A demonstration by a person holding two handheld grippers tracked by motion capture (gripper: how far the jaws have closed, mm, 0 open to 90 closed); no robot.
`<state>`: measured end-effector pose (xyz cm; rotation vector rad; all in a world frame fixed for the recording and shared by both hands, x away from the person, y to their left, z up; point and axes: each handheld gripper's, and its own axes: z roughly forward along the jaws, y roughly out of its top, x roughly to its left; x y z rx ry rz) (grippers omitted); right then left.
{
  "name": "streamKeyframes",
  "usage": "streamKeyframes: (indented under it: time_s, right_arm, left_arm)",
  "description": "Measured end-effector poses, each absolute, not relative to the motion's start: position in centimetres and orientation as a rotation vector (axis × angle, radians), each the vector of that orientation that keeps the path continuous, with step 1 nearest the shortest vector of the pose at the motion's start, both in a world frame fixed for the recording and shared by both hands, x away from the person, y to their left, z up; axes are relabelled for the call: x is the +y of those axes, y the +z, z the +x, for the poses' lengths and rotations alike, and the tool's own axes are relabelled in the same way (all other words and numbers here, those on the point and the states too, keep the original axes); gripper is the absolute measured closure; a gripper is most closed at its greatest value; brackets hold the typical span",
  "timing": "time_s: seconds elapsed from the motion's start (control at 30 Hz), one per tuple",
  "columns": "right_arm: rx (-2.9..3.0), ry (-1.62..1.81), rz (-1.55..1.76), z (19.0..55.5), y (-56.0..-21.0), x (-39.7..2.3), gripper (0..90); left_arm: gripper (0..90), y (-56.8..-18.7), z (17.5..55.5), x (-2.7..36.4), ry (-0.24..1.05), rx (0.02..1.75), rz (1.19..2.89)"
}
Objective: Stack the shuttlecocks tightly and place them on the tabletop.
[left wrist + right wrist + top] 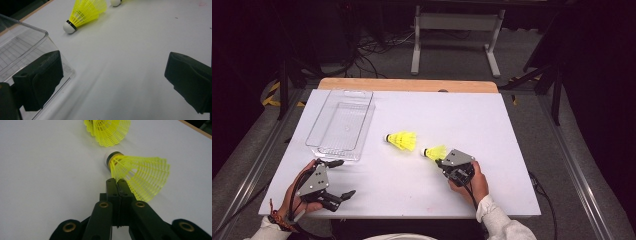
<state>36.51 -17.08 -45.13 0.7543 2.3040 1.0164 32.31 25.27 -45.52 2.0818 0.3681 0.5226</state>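
Right tongs point(117, 181) are clenched, jaws pressed flat together on the edge of the yellow mesh skirt of the nearer shuttlecock point(140, 176), which lies on its side on the white surface point(37, 170) with its white cork pointing away from the tongs. In the high view these tongs point(439, 161) sit in the person's right hand point(472, 182), with this shuttlecock point(434, 152) at their tip. A 2nd shuttlecock point(402, 140) lies just beyond the 1st, apart from it, cork toward the clear plastic tray point(342, 125). Left tongs point(343, 178) are released, jaws standing wide with nothing between them; the left gripper view shows 1 jaw beside the near corner of the tray point(27, 45) and the 2nd shuttlecock point(85, 13) well ahead.
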Motion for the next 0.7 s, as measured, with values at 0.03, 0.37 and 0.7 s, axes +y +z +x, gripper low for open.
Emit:
streamKeyframes:
  time_s: [0.03, 0.37, 0.7]
  right_arm:
    - [2.3, 1.022, 0.751, 36.48, -45.05, -17.1, 90.0]
    - [2.267, 1.041, 0.742, 36.3, -44.51, -17.34, 90.0]
    - [2.242, 1.073, 0.735, 36.91, -44.1, -17.06, 90.0]
  left_arm:
    - [3.0, -45.52, 32.32, 25.29, 0.523, 0.369, 2.081]
    - [3.0, -45.46, 32.28, 25.36, 0.526, 0.368, 2.079]
    - [3.0, -45.57, 32.33, 25.2, 0.524, 0.371, 2.082]
